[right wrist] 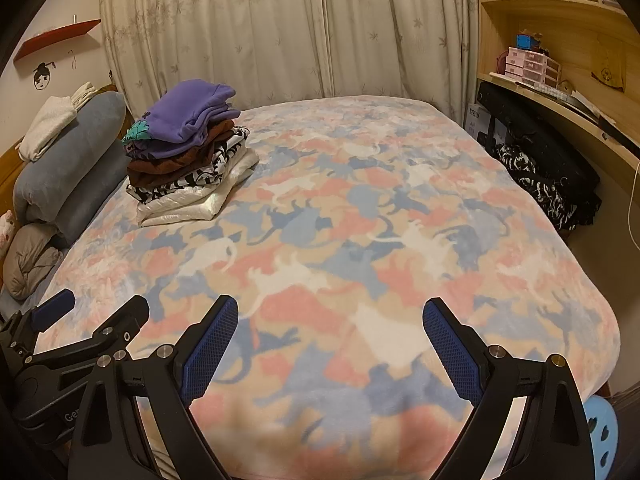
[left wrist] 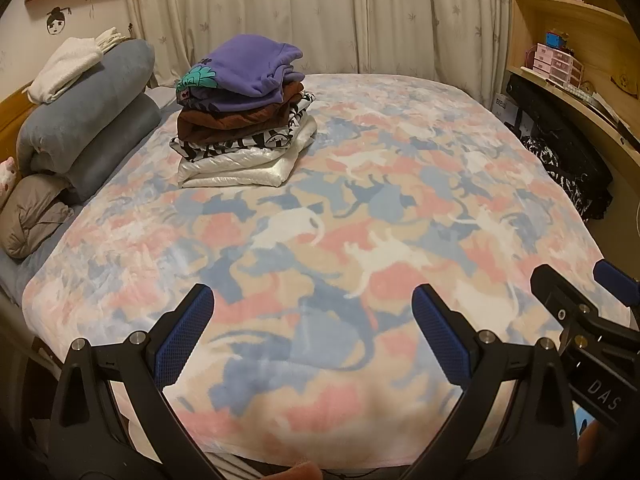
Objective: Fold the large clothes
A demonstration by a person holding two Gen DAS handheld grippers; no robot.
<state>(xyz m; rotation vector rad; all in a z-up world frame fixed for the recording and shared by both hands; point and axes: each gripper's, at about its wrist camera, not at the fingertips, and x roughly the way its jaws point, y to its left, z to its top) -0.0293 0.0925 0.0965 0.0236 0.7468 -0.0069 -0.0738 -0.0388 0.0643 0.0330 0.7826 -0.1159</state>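
Observation:
A pile of folded clothes (left wrist: 244, 116) (right wrist: 188, 152) stands on the far left of the bed: a purple top uppermost, then brown, black-and-white and white pieces. The bed wears a pastel cat-pattern blanket (left wrist: 360, 220) (right wrist: 380, 240). My left gripper (left wrist: 312, 312) hovers open over the blanket's near edge with nothing between its blue pads. My right gripper (right wrist: 330, 328) is open too, likewise holding nothing, beside the left one. The right gripper's body (left wrist: 580, 320) shows at the right edge of the left wrist view, and the left gripper's body (right wrist: 80, 340) at the lower left of the right wrist view.
Rolled grey-blue bedding (left wrist: 88, 120) and a grey pillow (left wrist: 32, 216) lie at the headboard on the left. Curtains (left wrist: 320, 12) hang behind the bed. A wooden shelf and desk unit (left wrist: 580, 60) with a dark bag (left wrist: 560, 160) stands on the right. A blue stool (right wrist: 600, 436) sits near the bed's right corner.

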